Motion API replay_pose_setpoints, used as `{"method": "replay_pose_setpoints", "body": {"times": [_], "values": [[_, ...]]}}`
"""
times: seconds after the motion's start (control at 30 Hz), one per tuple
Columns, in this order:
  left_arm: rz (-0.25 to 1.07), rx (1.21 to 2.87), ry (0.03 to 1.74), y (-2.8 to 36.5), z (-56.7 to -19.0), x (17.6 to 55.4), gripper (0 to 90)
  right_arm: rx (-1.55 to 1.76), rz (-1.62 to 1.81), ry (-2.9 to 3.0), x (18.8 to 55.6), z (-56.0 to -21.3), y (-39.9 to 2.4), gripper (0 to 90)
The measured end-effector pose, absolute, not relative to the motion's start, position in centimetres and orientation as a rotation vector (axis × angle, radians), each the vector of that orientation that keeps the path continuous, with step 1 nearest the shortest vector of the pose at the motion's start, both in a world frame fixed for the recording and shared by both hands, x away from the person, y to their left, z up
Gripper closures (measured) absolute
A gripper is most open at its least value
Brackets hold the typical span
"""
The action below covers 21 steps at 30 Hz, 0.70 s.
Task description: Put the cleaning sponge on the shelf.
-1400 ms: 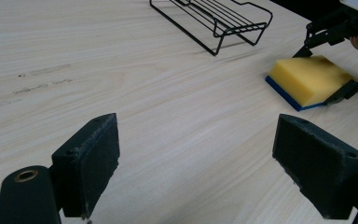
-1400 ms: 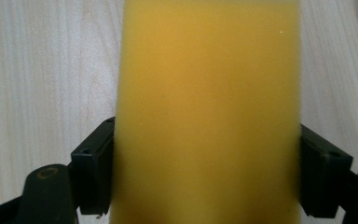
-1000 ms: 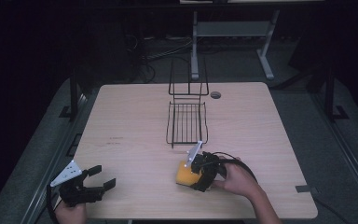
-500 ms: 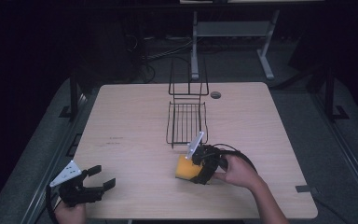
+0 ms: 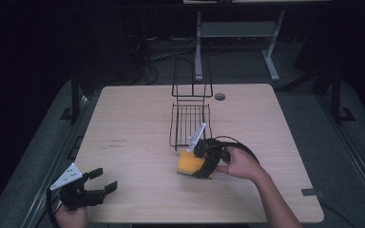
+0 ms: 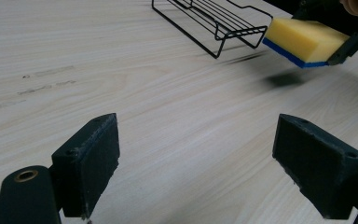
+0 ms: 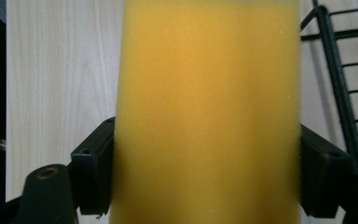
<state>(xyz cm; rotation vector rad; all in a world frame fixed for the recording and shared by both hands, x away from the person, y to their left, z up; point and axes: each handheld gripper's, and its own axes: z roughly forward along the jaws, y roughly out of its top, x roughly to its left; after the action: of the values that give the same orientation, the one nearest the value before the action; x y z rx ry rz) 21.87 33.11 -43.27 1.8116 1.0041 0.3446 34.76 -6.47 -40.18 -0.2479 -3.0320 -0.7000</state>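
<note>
Right claw [image 5: 200, 164]: clamped on a yellow sponge [image 5: 190, 164], which is pressed between the two black jaws from either side in the right gripper view; it is seen at lower centre of the high view, gripped by a hand [image 5: 238, 165] entering from the lower right.
Sponge: held just off the surface [image 5: 133, 123], with a shadow cast below it in the left gripper view; a yellow body with a thin blue layer [image 6: 286, 52] along the underside is shown there.
Sponge axis: the long axis is run away from the right claw along its jaws, towards the left of the high view; the broad yellow face [image 7: 207, 107] is turned up to the right claw's camera.
Left claw [image 5: 100, 183]: opened wide, with nothing between the jaws; it is seen at the lower left of the high view, near the front edge of the surface, well apart from the sponge.
Wire rack [image 5: 189, 121]: black, laid on the surface at centre frame, with an upright back section at its far end; its near end is just beside the sponge.
Surface: pale wood grain, with a small round hole [image 5: 219, 96] near the far edge.
</note>
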Motion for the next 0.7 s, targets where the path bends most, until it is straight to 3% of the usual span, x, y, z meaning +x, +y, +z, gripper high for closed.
{"method": "replay_pose_setpoints", "body": {"times": [0.7], "values": [[0.343, 1.807, 1.006, 33.2, -43.3, 21.9, 14.0, -0.259, -0.701, -2.997, 37.8, -39.5, -5.6, 21.4]]}}
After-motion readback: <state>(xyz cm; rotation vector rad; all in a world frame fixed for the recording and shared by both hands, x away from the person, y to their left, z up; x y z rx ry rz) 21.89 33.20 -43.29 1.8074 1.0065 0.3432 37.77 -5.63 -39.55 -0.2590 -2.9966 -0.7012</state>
